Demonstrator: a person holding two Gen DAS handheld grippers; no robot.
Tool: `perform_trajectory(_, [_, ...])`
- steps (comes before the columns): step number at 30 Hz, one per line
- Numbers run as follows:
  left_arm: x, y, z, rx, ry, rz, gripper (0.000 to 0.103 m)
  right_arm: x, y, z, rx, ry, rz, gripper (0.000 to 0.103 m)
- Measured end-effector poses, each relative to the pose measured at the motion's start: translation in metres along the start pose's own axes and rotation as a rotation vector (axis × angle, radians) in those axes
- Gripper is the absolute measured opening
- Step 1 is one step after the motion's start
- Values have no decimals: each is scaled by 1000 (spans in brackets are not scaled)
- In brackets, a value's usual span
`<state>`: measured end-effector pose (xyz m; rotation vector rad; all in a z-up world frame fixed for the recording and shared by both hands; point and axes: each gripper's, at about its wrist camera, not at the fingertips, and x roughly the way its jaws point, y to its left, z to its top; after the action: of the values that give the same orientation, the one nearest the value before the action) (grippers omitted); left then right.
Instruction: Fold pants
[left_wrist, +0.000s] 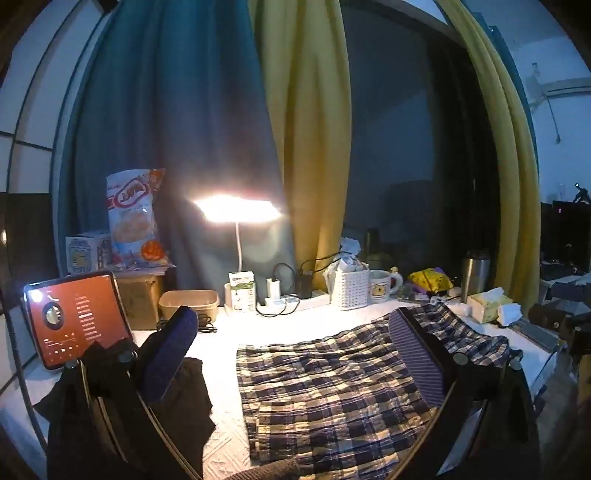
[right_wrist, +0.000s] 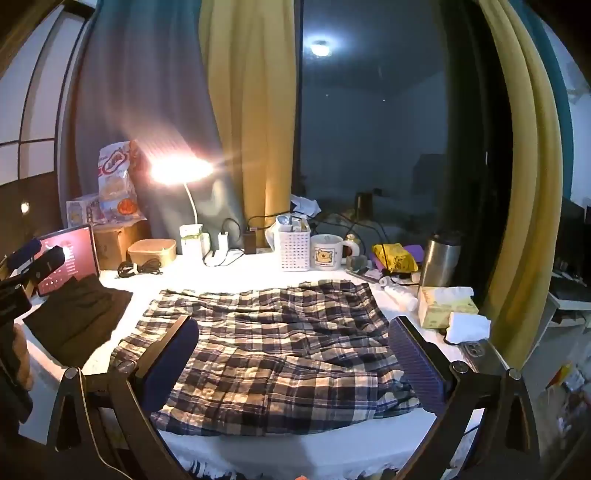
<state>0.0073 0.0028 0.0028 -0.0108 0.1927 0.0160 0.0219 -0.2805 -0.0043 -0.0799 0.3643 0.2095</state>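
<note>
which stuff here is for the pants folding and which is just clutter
For the job: plaid pants, left tongs, right tongs, both open.

Lying about: dark cloth, tablet, lamp, mug, basket, flask, tissues.

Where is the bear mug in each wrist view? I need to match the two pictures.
Left wrist view: the bear mug stands at the back of the table, right of centre, beyond the plaid pants.
Right wrist view: the mug is at centre back, again behind the pants.
Shared landmark: the white perforated basket stands just left of it in both.
</note>
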Motion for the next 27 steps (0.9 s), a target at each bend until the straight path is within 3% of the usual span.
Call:
perform_trajectory(8, [-9,6,-3,-27,-28,0,102,2,-5,0,31,2,9,103])
perform_trajectory(27, [-8,10,-2,-45,-7,-12,102,3,-4,2,22,8,1,103])
